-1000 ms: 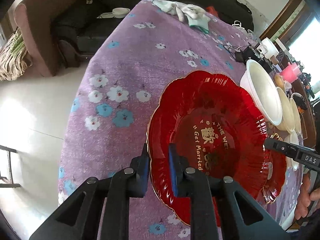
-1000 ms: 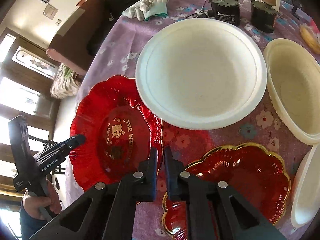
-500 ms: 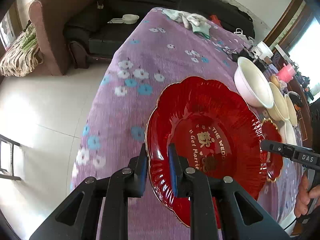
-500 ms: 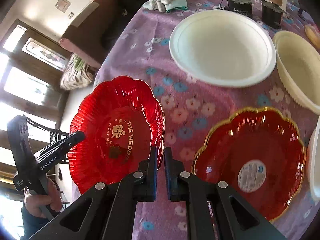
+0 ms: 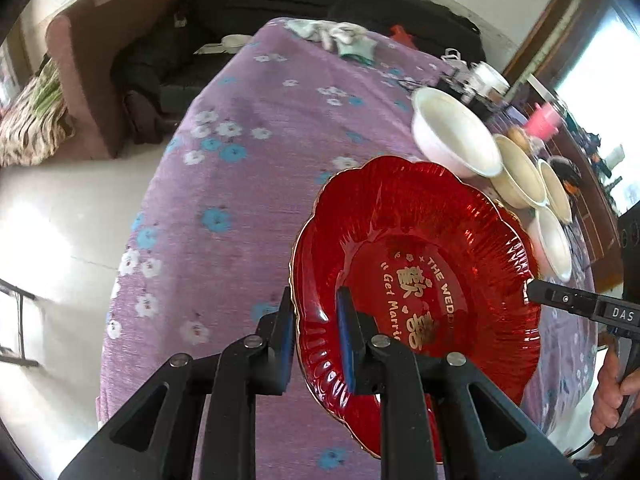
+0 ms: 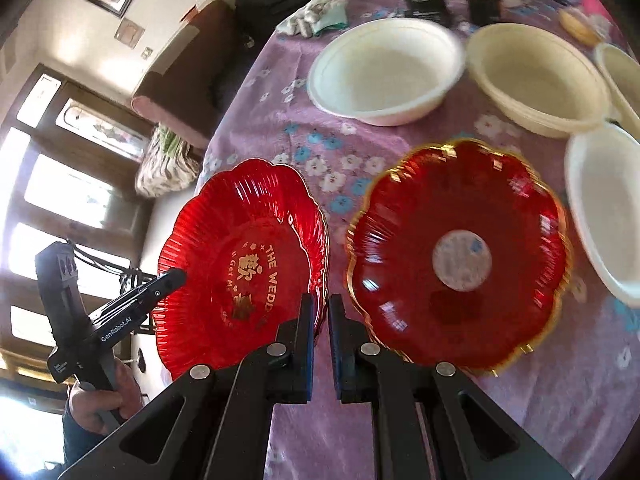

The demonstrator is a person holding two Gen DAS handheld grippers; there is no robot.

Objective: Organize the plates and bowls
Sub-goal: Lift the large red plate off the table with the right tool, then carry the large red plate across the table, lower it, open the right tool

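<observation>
A red scalloped plate with gold lettering point(image 5: 420, 264) is held in the air above the purple flowered tablecloth point(image 5: 240, 168), tilted. My left gripper point(image 5: 316, 332) is shut on its left rim. My right gripper point(image 6: 321, 320) is shut on the opposite rim of the same plate point(image 6: 240, 256). A second red plate with a gold rim and a round sticker point(image 6: 460, 256) lies on the cloth to the right. Several white and cream bowls point(image 6: 384, 72) stand behind it in a row, also seen in the left wrist view point(image 5: 456, 136).
A pile of cloth gloves point(image 6: 320, 16) lies at the far table end. Black electronic boxes point(image 6: 424, 4), a pink cup point(image 5: 542, 124) and small items crowd the far right. A sofa point(image 5: 120, 60) and tiled floor point(image 5: 52, 216) lie off the table's left edge.
Both grippers have lifted the lettered red plate higher off the cloth and drawn back; the bowls and the second red plate look smaller and farther away.
</observation>
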